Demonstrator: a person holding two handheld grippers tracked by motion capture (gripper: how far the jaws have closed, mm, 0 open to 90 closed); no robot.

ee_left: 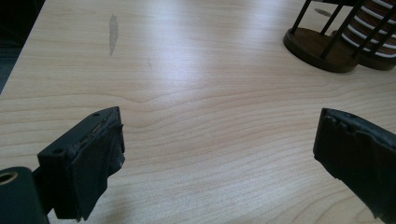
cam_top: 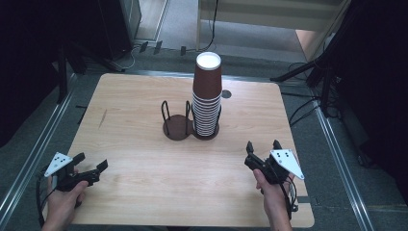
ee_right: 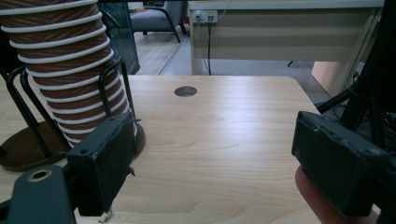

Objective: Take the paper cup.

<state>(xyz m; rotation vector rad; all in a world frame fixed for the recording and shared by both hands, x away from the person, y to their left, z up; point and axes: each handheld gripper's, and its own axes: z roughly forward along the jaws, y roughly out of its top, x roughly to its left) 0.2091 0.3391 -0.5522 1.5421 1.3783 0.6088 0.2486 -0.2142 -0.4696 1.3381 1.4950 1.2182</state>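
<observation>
A tall stack of brown paper cups (cam_top: 207, 96), upside down with white rims, stands in the right ring of a dark two-place wire holder (cam_top: 177, 127) at the table's middle. The holder's left place is bare. My left gripper (cam_top: 90, 162) rests low at the table's front left, open, nothing between its jaws. Its own view looks across bare wood toward the holder (ee_left: 317, 44). My right gripper (cam_top: 263, 146) sits at the front right, open and holding nothing. Its view has the cup stack (ee_right: 65, 70) close ahead on the left.
The wooden table (cam_top: 134, 96) has a small round hole (cam_top: 226, 94) behind the cups and a grey smear (ee_left: 112, 29) at its left. Black stands and cables flank the table on the floor. A desk (ee_right: 280, 32) stands beyond the far edge.
</observation>
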